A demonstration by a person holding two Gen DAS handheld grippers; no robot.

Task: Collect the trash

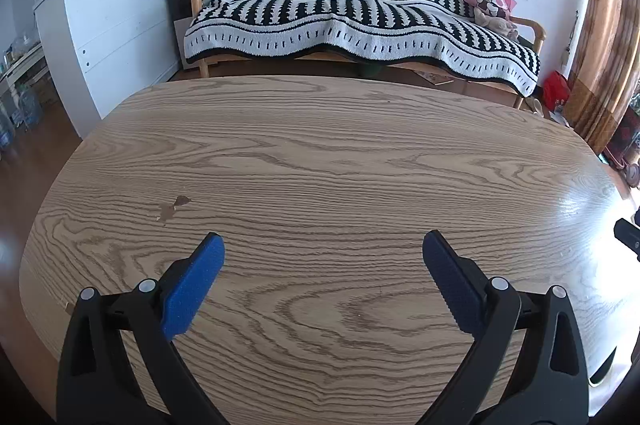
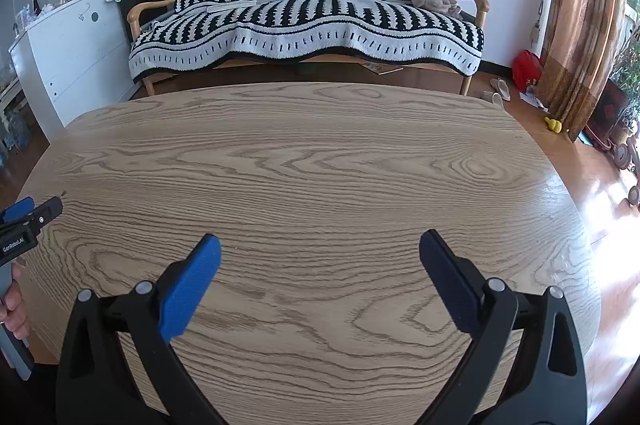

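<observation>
Over wood-grain table, left gripper gapes beside perhaps chipped veneer.

Left gripper held over wooden table, jaws spread wide, nothing between them. Small chipped spot seen near table's left edge.

A small brown scrap lies flat on the left part of the wooden table. A paler fleck sits just beside it on the near side. Loose bits or surface marks: cannot tell.
</observation>
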